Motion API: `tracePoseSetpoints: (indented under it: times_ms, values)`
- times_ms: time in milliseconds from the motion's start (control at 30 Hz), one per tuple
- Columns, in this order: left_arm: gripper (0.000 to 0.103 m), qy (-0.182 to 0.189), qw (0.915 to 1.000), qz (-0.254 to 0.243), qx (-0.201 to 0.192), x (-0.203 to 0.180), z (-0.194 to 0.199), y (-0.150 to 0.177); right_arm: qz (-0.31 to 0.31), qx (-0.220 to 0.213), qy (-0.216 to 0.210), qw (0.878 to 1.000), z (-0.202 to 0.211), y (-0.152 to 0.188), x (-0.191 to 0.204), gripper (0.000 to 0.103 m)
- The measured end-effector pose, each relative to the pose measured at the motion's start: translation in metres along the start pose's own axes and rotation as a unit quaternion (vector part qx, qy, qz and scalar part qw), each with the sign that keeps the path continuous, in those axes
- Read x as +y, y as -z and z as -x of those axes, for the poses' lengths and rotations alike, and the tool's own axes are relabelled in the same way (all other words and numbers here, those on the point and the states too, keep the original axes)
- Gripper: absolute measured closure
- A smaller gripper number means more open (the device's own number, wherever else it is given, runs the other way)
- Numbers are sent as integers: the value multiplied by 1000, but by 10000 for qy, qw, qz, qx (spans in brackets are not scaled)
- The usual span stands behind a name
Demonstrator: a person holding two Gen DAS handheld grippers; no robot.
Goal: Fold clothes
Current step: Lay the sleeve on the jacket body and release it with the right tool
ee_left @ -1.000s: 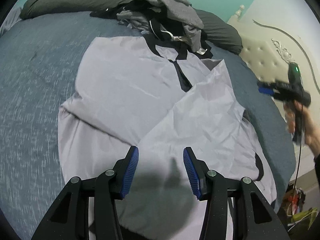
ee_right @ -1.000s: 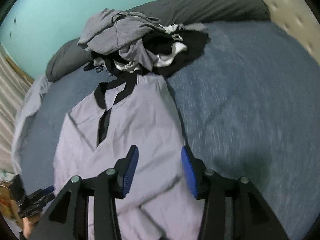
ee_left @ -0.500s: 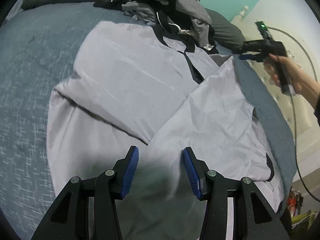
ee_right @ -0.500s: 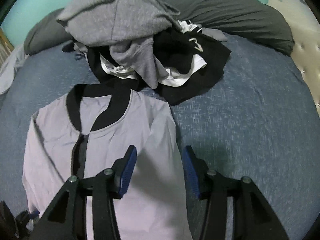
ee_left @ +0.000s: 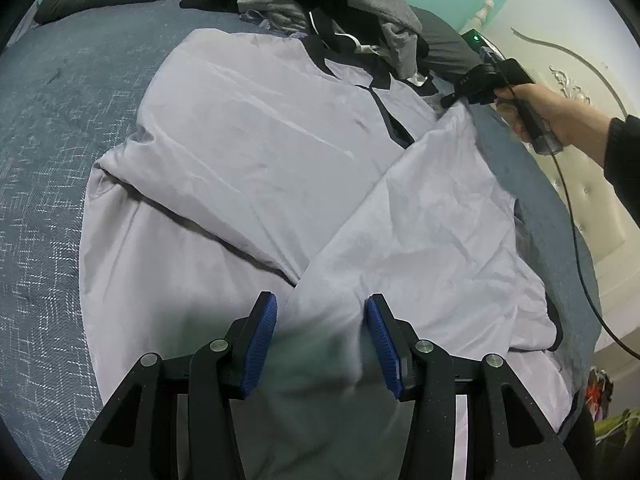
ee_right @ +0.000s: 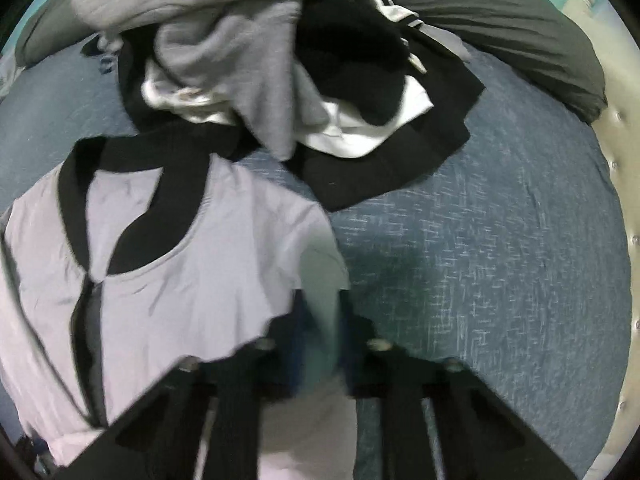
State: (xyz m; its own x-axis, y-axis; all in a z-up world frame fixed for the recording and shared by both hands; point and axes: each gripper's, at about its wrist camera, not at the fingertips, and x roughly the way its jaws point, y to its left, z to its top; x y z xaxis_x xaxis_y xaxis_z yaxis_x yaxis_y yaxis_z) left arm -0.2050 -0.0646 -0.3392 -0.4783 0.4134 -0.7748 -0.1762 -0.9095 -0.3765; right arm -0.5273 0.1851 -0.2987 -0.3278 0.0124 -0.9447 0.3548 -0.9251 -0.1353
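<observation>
Lilac jacket [ee_left: 256, 152] with black collar, spread flat on blue-grey bedspread [ee_left: 52, 128]; turquoise wall, cream tufted headboard [ee_right: 624, 216] beyond. Heap of grey, black and white clothes [ee_right: 256, 60] just past the collar, dark pillow [ee_right: 512, 28] behind. Left gripper [ee_left: 322, 334] hovering part-open over the hem. Right gripper [ee_right: 320, 344], blurred in its own view, just closing on the shoulder edge (pinch clearer from the left view).

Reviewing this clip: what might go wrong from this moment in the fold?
The right hand-held gripper has just been closing on the lavender jacket's shoulder edge; a thin pinch may slip. The clothes pile overlaps the black collar and may drag. The left hand-held gripper hangs open, holding nothing down.
</observation>
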Motion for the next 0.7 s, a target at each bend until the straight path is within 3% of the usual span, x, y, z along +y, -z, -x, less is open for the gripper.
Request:
tracePoseSetpoints:
  times_ms: [267,700]
  values:
    - [49,-39,10000,-68,49,0,0,3,-311,-68,153,9994,-24,-5,-29,99]
    - [48,-95,9998,-134,89,3,2,10,-744,-364,38,9966,-43,-7,-50,100]
